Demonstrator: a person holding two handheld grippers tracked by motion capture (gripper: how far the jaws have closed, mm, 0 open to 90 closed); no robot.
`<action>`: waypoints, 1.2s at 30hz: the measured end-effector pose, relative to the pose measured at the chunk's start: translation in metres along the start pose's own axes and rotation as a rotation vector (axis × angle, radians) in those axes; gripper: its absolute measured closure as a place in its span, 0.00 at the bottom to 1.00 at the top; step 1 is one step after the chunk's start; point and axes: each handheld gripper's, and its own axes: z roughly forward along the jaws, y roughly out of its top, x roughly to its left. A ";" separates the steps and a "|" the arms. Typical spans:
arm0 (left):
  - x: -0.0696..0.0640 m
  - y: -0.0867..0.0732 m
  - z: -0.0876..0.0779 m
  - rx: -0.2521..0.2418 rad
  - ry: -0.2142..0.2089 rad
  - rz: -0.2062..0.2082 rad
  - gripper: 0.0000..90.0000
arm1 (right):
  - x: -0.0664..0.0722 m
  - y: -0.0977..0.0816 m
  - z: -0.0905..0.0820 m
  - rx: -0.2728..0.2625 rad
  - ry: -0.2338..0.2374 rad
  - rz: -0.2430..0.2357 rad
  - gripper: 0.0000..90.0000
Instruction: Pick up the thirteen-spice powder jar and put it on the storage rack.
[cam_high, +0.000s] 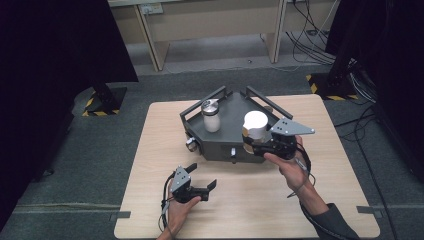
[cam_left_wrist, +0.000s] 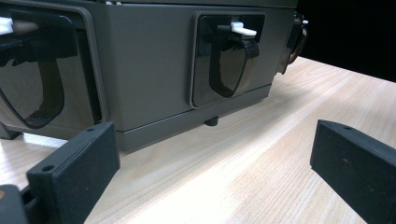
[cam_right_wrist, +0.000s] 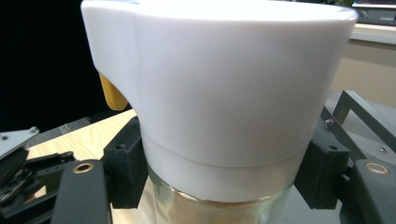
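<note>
Looking down from the high view, I am holding my right gripper closed around a white-capped jar at the near right corner of the dark grey tray, which is sitting in the middle of the wooden table. A second jar with a metal lid is standing upright inside the tray, well apart from the one I am gripping. My left gripper is resting low over the table near its front edge, jaws spread and holding nothing.

Turning to the left gripper view, I am seeing my two black jaws standing wide apart over bare wood, pointing at the tray's grey front wall, where a glossy black recess with a small white latch is facing me.

Moving to the right gripper view, I am pressing both pads against the white-capped jar just under the cap's lower edge, where clear glass is beginning. A yellow tab is sticking out beside the cap.
</note>
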 end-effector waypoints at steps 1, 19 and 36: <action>0.000 0.000 0.000 -0.001 0.000 0.000 0.01 | -0.001 0.002 0.003 0.003 -0.004 -0.001 0.34; 0.000 0.000 0.000 0.001 -0.005 0.002 0.01 | -0.016 0.010 0.047 0.037 -0.080 0.024 0.34; 0.000 0.000 0.001 0.003 -0.010 0.005 0.01 | -0.020 0.008 0.069 0.052 -0.157 0.050 0.34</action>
